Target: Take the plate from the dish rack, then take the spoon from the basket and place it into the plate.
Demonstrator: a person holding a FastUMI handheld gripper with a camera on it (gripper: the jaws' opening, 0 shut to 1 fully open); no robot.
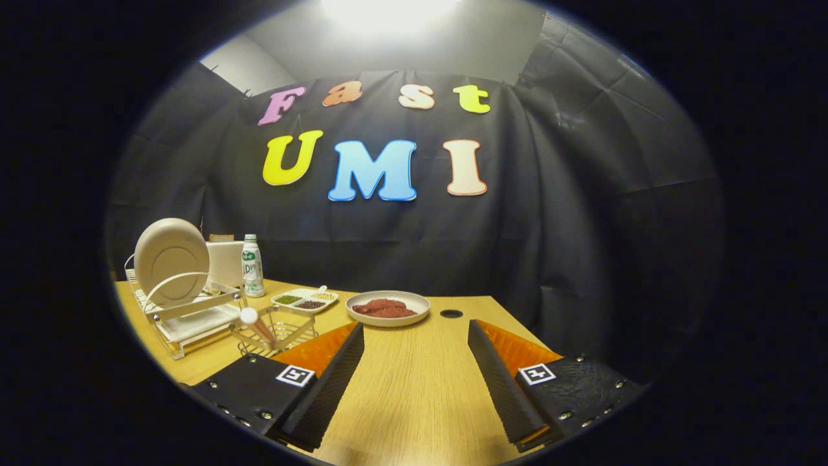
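Gripper (414,362) wide open, fingers (323,382) spread over bare table (414,401), holding nothing. Plate (171,259) stands upright in dish rack (187,317), far left, well beyond the left finger. Wire basket (275,330) sits just right of the rack, spoon (255,323) inside it, leaning, white round end up. Further back: bottle (252,265), divided tray (305,299) of seeds, bowl (388,307) with red stuff straight ahead between the fingers.
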